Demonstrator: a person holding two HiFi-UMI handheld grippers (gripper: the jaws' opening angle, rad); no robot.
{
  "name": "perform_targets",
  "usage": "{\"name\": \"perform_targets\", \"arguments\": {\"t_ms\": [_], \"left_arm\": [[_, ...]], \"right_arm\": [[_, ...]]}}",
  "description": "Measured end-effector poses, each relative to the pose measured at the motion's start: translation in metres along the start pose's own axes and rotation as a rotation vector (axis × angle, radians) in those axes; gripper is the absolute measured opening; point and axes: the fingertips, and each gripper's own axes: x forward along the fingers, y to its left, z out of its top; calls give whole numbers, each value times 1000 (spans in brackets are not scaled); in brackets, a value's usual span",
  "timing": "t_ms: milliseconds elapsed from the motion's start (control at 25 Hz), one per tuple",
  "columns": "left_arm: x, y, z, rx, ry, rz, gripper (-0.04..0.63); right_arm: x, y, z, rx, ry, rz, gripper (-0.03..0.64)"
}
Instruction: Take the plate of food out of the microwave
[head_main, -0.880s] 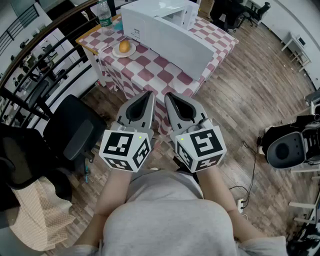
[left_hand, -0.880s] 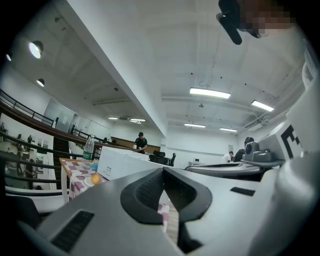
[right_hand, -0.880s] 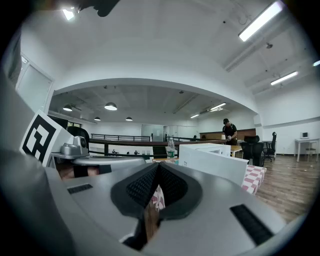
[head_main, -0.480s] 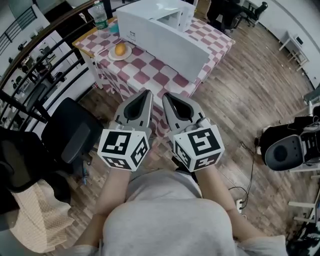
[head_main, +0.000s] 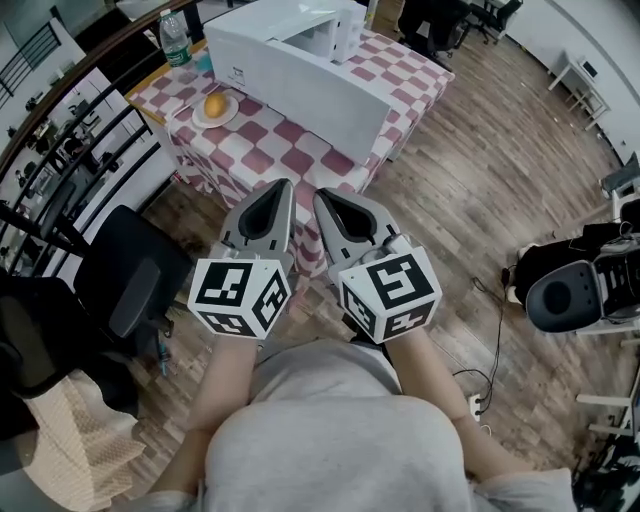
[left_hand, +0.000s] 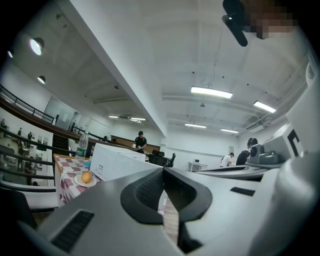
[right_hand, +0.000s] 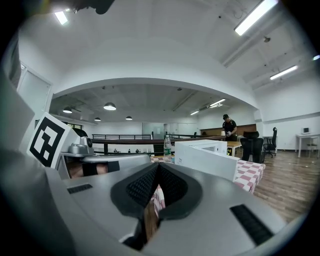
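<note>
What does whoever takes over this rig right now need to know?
Left claw: shut, empty.
Right claw: shut, empty.
Both are held side by side in front of the body, short of the table.
The plate with the food sits on the table beside the microwave, not inside it.
Done: the plate appears to be out already.
Left: probably nothing; the microwave door can't be judged from here.

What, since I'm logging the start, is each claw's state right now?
Left claw: closed, empty.
Right claw: closed, empty.
</note>
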Motion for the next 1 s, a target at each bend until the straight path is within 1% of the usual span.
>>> {"name": "perform_targets", "arguments": {"t_ms": [320,640,1000], "left_arm": [[32,-32,-11,-7,17,9,3],[66,-65,-15,-3,26,7,3],[98,-104,-37,-2,48,39,3]], "right_arm": [[-13,-41,-2,6,11,13,26],[-29,-87,-4,18,11,-5,26],[-49,-135,-14,23,10,26,26]]}}
